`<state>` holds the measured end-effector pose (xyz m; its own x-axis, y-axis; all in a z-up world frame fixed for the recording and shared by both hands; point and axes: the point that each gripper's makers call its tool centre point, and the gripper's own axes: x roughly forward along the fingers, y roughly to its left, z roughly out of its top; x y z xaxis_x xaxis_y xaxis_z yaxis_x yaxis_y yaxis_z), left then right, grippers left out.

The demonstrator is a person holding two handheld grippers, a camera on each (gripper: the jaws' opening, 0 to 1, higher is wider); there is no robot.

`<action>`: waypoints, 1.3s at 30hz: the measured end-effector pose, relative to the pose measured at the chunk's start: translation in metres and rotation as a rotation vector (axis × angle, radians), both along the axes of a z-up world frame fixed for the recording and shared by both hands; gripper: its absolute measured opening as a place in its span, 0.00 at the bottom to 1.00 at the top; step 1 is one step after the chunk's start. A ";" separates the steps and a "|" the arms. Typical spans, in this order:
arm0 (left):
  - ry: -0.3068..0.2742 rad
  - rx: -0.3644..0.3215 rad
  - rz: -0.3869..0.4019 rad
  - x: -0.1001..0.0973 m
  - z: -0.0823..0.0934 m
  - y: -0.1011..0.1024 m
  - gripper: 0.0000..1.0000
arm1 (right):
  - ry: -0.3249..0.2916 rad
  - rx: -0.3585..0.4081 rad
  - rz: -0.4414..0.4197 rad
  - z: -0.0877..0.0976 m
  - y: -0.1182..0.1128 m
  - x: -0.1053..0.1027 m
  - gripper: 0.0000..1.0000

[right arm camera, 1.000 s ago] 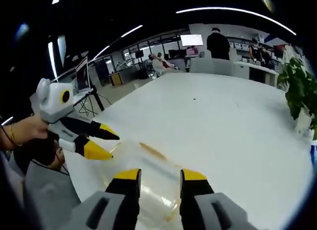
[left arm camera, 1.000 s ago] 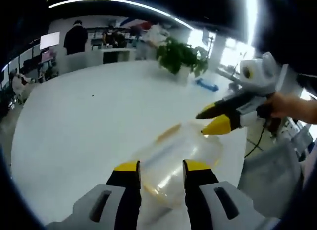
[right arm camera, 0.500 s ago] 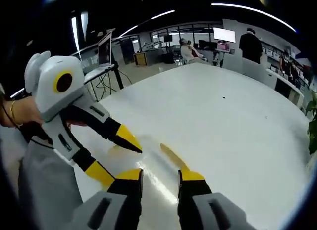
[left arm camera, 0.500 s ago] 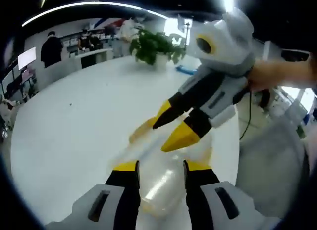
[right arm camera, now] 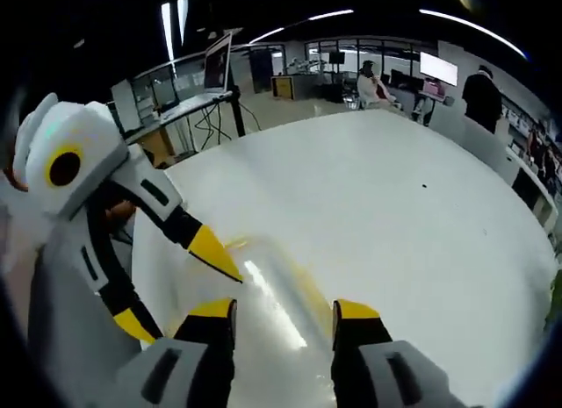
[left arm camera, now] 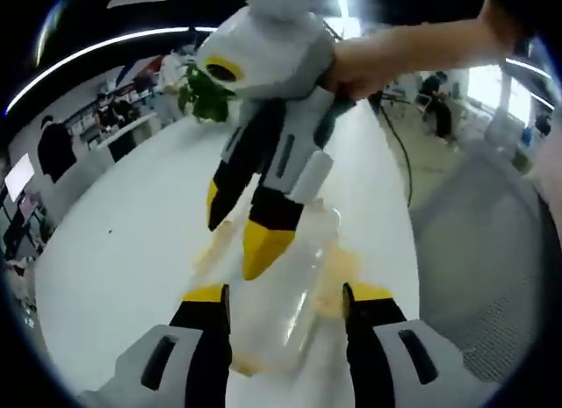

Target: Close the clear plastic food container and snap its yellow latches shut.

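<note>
Office, white round table [right arm camera: 421,232] | clear container [left arm camera: 290,294] on it | both grippers' fingers apart

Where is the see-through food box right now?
In the left gripper view the clear food container sits on the white table, between the left gripper jaws, with the right gripper reaching down onto it from above.

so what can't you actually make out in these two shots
- Container, left gripper view: motion blur and the right claw in front hide whether the lid is seated.
- Yellow latches, right gripper view: smeared; snapped or not, cannot tell.
- Container's near end, right gripper view: cut off behind that claw's jaws.
</note>
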<state>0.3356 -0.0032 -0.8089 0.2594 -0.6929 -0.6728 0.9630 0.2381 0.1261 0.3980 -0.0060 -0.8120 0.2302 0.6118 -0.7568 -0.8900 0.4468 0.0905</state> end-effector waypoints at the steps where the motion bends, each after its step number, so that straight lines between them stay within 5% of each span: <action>1: -0.012 0.019 -0.001 0.000 -0.003 0.001 0.51 | 0.010 -0.027 0.043 -0.002 -0.001 -0.002 0.40; 7: -0.099 0.044 0.034 0.009 -0.006 -0.005 0.47 | 0.087 -0.094 0.226 -0.003 0.006 -0.005 0.39; 13: -0.113 0.049 0.041 0.010 -0.008 -0.008 0.48 | 0.141 -0.141 0.276 -0.006 0.008 -0.003 0.39; 19: -0.087 0.053 0.058 0.011 -0.008 -0.008 0.47 | 0.259 -0.211 0.301 -0.011 0.008 -0.004 0.39; 39: -0.106 0.098 0.081 0.010 -0.013 -0.010 0.46 | 0.352 -0.338 0.407 -0.016 0.009 -0.004 0.38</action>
<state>0.3453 -0.0127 -0.8215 0.3845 -0.5993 -0.7021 0.9214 0.2958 0.2521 0.3938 0.0030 -0.8276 -0.2679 0.3119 -0.9116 -0.9373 0.1344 0.3215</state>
